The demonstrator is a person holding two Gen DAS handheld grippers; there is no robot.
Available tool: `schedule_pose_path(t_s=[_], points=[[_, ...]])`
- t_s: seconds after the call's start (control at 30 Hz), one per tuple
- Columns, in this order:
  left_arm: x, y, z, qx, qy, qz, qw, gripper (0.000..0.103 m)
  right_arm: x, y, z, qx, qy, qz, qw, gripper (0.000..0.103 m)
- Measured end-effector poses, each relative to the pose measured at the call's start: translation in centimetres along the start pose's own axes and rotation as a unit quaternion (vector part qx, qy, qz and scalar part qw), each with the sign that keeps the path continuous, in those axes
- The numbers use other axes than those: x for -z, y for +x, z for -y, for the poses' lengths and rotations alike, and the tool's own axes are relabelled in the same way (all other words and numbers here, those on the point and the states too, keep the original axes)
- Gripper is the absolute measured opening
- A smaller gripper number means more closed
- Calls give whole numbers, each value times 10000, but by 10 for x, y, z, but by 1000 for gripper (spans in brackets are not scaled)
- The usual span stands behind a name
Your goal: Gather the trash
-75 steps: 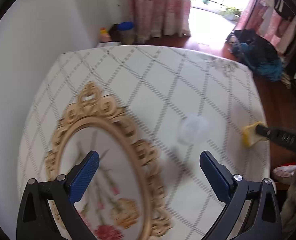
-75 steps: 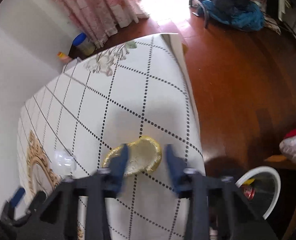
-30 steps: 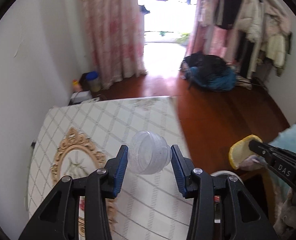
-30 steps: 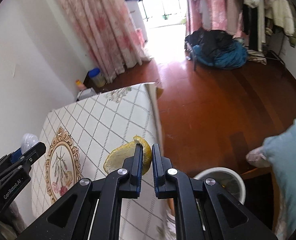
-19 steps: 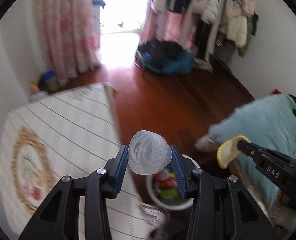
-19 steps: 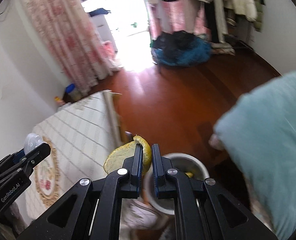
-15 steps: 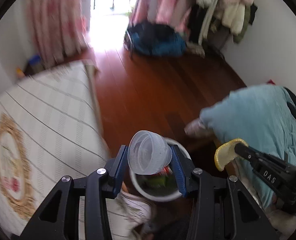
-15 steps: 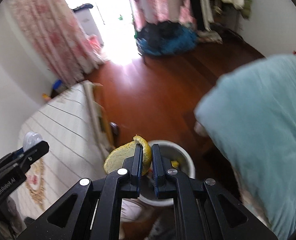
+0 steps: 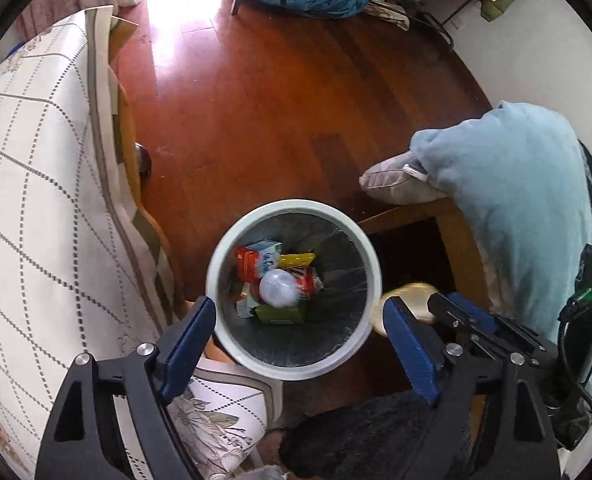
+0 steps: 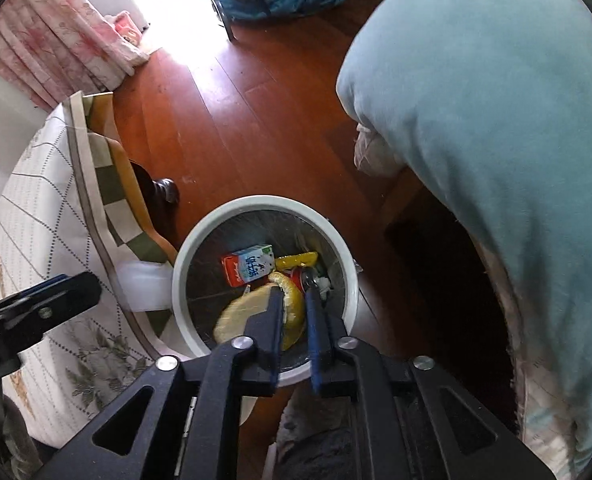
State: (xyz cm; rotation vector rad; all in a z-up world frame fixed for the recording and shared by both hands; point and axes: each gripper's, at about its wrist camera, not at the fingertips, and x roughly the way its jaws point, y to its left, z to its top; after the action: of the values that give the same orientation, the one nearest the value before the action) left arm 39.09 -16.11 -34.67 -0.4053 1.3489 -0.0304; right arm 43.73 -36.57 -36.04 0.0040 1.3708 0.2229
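Observation:
A white-rimmed trash bin (image 9: 215, 256) stands on the wooden floor beside the table; it also shows in the right wrist view (image 10: 183, 256). My left gripper (image 9: 296, 316) is open above the bin. The clear plastic cup (image 9: 277, 289) lies inside on cartons and wrappers. My right gripper (image 10: 293, 300) hangs over the bin with its jaws slightly parted, and the yellow peel (image 10: 251, 312) is between them. The peel (image 9: 410, 296) also shows at the bin's right rim in the left wrist view.
The table with a checked cloth (image 9: 35, 200) is at the left, its cloth (image 10: 55, 216) hanging near the bin. A light blue blanket (image 9: 528, 184) drapes over furniture at the right. A milk carton (image 10: 249, 264) lies in the bin. Clothes are piled far back.
My left gripper has opened and the clear cup has dropped into the bin. Both grippers have moved down over the bin. My right jaws have parted slightly around the peel.

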Motion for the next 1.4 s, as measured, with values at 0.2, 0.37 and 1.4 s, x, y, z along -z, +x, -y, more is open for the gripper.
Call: schedule_pose_path(t_s=[0.2, 0.37, 1.4], points=[[16, -24, -2, -638, 225, 383, 9970, 100, 6, -9, -4, 104, -105, 37, 9999, 83], [35, -51, -4, -1107, 341, 731, 9906, 100, 21, -37, -10, 185, -314, 120, 9993, 103], [151, -300, 15, -349, 590, 2253, 9719, 100, 129, -330, -56, -1095, -946, 1543, 9774, 103]])
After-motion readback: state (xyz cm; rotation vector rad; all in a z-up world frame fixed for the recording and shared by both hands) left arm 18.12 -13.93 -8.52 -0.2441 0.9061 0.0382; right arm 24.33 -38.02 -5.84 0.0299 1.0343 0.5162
